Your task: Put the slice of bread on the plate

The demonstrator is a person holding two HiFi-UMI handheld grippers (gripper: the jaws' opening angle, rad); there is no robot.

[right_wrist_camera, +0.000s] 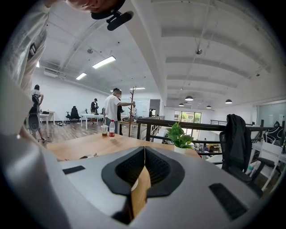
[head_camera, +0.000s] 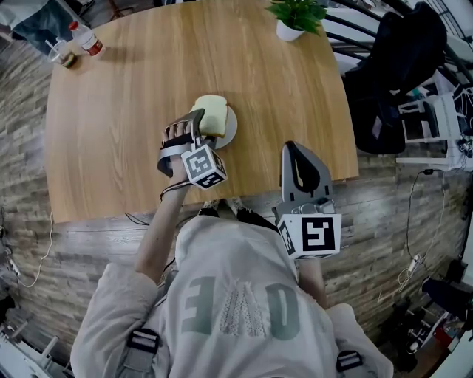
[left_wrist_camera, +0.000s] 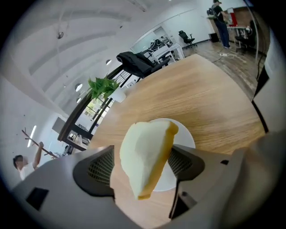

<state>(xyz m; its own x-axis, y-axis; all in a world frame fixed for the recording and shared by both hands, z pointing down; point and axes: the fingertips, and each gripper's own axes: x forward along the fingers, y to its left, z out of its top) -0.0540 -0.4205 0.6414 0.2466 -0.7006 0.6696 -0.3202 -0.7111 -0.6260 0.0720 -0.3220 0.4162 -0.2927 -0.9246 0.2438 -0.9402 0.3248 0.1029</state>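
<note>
A pale slice of bread with a yellow crust stands on edge over the small white plate near the middle of the wooden table. My left gripper is around it from the near side. In the left gripper view the bread sits between the jaws above the plate. Its crust rests against the right-hand pad, and a strip of table shows between it and the other pad, so my left gripper is open. My right gripper hovers at the table's near edge, shut on nothing.
A potted plant stands at the table's far right edge. A bottle and a cup stand at the far left corner. A black chair draped with a jacket stands beside the table on the right.
</note>
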